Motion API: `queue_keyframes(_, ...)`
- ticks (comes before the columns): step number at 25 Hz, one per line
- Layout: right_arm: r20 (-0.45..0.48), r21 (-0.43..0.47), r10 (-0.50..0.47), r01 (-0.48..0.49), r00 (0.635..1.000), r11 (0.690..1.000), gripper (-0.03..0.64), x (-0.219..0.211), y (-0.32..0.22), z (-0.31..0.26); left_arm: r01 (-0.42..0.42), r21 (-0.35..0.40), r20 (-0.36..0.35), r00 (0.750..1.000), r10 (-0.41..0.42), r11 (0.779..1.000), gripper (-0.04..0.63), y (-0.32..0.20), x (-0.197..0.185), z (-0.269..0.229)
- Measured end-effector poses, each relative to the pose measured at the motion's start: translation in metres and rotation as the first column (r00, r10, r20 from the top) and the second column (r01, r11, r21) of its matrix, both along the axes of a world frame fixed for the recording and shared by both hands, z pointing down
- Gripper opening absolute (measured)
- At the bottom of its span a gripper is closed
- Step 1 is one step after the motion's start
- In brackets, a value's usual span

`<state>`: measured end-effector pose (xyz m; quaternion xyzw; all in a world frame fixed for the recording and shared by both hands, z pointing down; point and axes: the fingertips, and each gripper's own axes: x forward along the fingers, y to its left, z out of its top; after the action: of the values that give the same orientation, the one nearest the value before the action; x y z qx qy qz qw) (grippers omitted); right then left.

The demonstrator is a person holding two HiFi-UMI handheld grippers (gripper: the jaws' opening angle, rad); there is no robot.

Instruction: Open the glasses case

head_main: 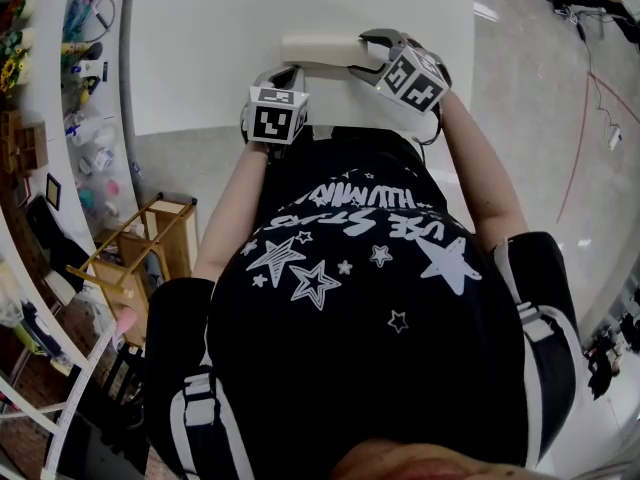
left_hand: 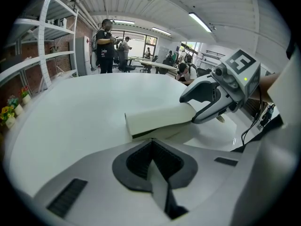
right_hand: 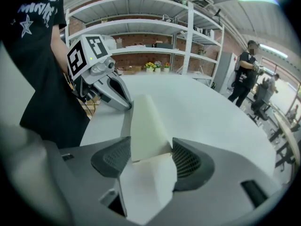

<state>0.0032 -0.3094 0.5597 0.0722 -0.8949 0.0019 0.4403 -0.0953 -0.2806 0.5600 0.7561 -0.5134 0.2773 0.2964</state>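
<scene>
- The cream glasses case point(head_main: 318, 48) is closed, with the white table point(head_main: 220, 38) beneath it and the table's near edge close alongside.
- The right gripper point(right_hand: 149, 149) clamps one end of the case between both jaws.
- The left gripper point(left_hand: 153, 142) has its jaws pressed together with nothing between them. Its tip sits just beside the case's other end.

A lab or workshop — white shelves point(right_hand: 141, 25) against a brick wall point(right_hand: 136, 58), strip lights point(left_hand: 200, 21) overhead, people point(left_hand: 106, 44) standing near long tables point(left_hand: 155, 65).

Black T-shirt point(head_main: 360, 298), white stars
</scene>
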Motion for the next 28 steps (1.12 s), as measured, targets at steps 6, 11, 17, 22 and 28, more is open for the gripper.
queue_keyframes(6,0.051,-0.112,0.046,-0.04,0.998,0.993,0.282,0.001,-0.001,-0.009,-0.004,-0.004,-0.001,1.0,0.004,1.0,0.012,-0.001,0.001,0.0)
queue_keyframes(11,0.11,-0.106,0.131,-0.119,0.985,0.987,0.281,0.003,-0.012,-0.022,-0.011,-0.011,-0.006,1.0,0.01,1.0,0.012,-0.001,0.002,0.0)
queue_keyframes(17,0.156,-0.095,0.198,-0.185,0.968,0.978,0.279,0.01,-0.039,-0.035,-0.007,-0.016,-0.008,1.0,0.007,1.0,0.012,-0.002,0.001,0.0)
queue_keyframes(22,0.179,-0.094,0.243,-0.229,0.953,0.969,0.225,0.015,-0.053,-0.037,-0.006,-0.017,-0.007,1.0,0.006,1.0,0.012,0.0,0.001,0.0)
queue_keyframes(28,0.205,-0.129,0.287,-0.265,0.936,0.956,0.206,0.017,-0.062,-0.035,0.005,-0.017,-0.007,1.0,-0.005,1.0,0.012,-0.003,0.003,0.001)
